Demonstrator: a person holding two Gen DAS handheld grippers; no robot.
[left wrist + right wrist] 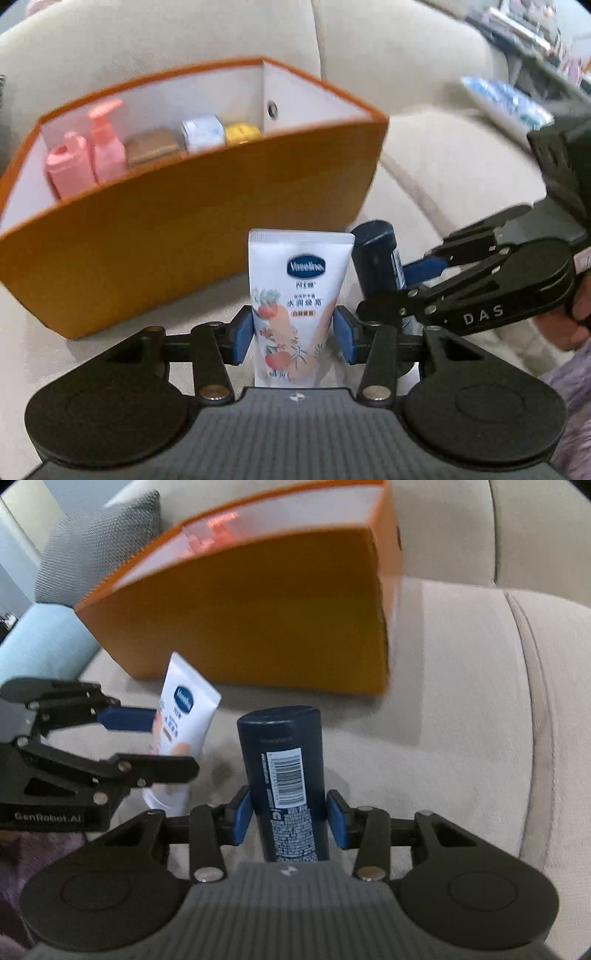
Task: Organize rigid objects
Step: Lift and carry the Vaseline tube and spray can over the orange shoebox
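Just below centre of the left wrist view, the left gripper [293, 334] clamps a white Vaseline hand-cream tube [295, 306] between its blue pads. Beside it, at the right of that frame, the right gripper [290, 818] grips a dark navy cylindrical bottle [286, 771], barcode facing the camera. Both items are held upright close together, in front of the orange open-topped storage box [207, 210] standing on a beige sofa [461, 701], with pink bottles [88, 155] and small boxes [203, 134] already inside. Risk: tube and bottle nearly touch, so a careless lift could knock them together or catch the box's front wall.
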